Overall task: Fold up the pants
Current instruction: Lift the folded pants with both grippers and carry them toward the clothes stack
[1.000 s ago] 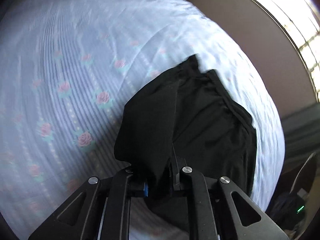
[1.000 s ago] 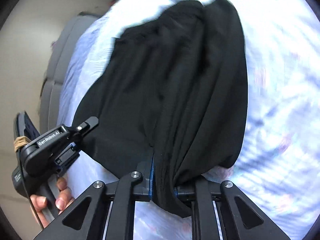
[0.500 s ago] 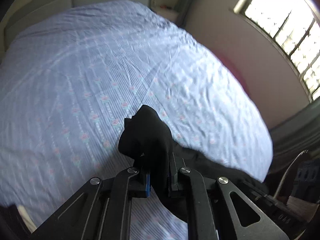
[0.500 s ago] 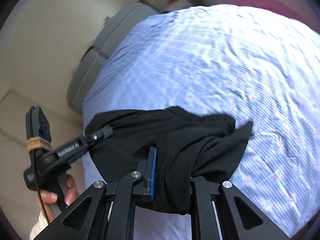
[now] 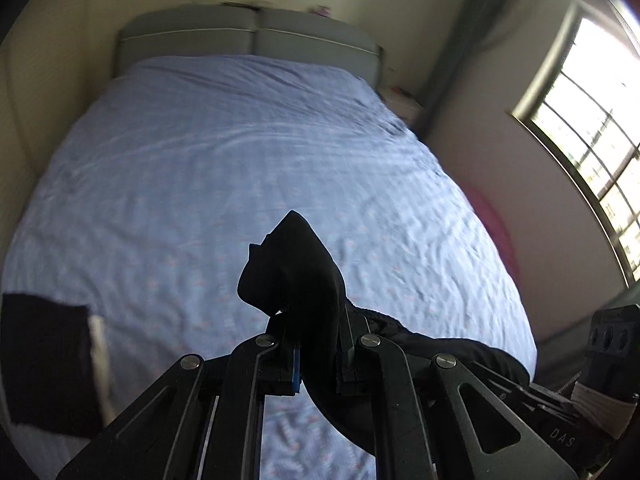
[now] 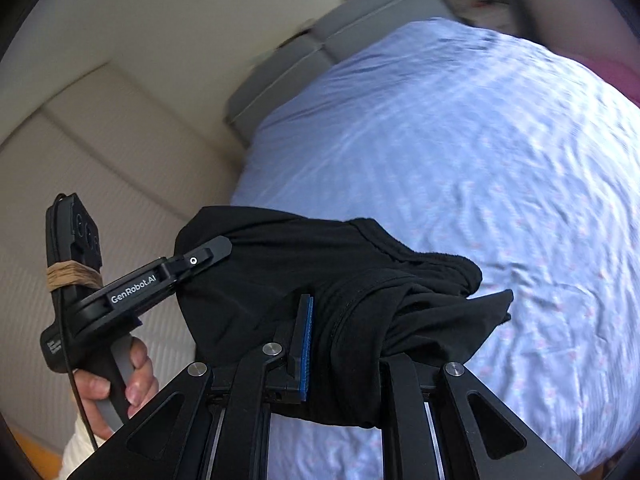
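The black pants [image 5: 296, 280] are held up off the bed by both grippers. My left gripper [image 5: 318, 344] is shut on a bunched edge of them, with a peak of cloth sticking up past the fingers. My right gripper [image 6: 344, 344] is shut on another bunch of the pants [image 6: 360, 300]. The waistband stretches from there to the left gripper [image 6: 200, 260], which shows at the left of the right wrist view, held in a hand. The rest of the pants hangs below, out of sight.
The bed with a light blue flowered sheet [image 5: 224, 184] lies below and ahead. A grey headboard [image 5: 248, 36] stands at its far end. A window [image 5: 592, 132] is on the right wall. A dark folded cloth [image 5: 44, 364] lies at the left.
Both grippers have lifted the pants up off the sheet. The views have tilted from looking down at the pants to looking along the bed toward the headboard.
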A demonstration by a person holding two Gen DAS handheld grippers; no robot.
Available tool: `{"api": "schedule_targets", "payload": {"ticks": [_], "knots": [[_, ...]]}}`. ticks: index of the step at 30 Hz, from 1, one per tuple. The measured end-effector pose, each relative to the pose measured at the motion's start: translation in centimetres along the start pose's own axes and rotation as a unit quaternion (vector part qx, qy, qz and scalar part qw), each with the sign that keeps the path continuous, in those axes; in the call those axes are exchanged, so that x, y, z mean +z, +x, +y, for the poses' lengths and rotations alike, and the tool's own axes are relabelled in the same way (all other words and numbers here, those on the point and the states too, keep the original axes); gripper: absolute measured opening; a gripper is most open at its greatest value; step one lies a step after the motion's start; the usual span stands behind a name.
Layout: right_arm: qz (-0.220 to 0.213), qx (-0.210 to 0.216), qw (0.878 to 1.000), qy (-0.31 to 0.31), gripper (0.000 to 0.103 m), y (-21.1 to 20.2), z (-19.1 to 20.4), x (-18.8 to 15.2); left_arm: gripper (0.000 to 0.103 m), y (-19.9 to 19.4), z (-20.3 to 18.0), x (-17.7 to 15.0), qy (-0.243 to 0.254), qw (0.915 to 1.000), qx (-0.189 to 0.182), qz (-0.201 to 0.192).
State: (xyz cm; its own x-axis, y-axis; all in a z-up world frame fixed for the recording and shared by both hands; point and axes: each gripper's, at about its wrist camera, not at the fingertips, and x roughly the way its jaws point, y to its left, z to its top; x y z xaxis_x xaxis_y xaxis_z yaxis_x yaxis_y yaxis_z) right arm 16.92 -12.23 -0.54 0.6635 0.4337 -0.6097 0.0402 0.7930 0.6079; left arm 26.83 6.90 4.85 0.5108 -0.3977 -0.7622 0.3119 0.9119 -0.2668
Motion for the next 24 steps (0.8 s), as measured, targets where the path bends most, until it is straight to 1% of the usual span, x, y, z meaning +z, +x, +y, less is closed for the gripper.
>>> {"api": "schedule_targets", "payload": {"ticks": [6,8,12,15,17,19,21,24], "knots": [[0.041,0.050,0.997,-0.040,0.014,3.9,7.2,-1.9,0.012,-5.2,8.7,-1.0,-0.061,0.9971,0.041,-0.022],[0.054,0.058,0.995,-0.052,0.014,5.4,9.7,-3.0,0.012,-6.5,11.3,-1.2,-0.071,0.9959,0.048,-0.027],[0.068,0.065,0.993,-0.072,0.014,8.5,14.5,-4.9,0.012,-8.9,16.9,-2.2,-0.074,0.9951,0.057,-0.033],[0.068,0.063,0.993,-0.066,0.014,10.9,17.8,-6.3,0.012,-9.9,20.8,-2.5,-0.057,0.9962,0.059,-0.028],[0.057,0.054,0.995,-0.063,0.014,12.3,19.6,-7.2,0.012,-10.4,23.4,-2.4,-0.033,0.9979,0.050,-0.022],[0.044,0.038,0.997,-0.045,0.014,13.6,21.8,-8.6,0.012,-10.9,25.5,-2.2,-0.012,0.9988,0.046,-0.011],[0.039,0.029,0.998,-0.037,0.014,14.9,23.3,-9.4,0.012,-11.4,27.5,-1.7,0.012,0.9990,0.043,-0.002],[0.029,0.017,0.999,-0.030,0.014,15.9,25.9,-9.9,0.012,-12.5,30.0,-1.3,0.028,0.9991,0.032,0.004]]}}
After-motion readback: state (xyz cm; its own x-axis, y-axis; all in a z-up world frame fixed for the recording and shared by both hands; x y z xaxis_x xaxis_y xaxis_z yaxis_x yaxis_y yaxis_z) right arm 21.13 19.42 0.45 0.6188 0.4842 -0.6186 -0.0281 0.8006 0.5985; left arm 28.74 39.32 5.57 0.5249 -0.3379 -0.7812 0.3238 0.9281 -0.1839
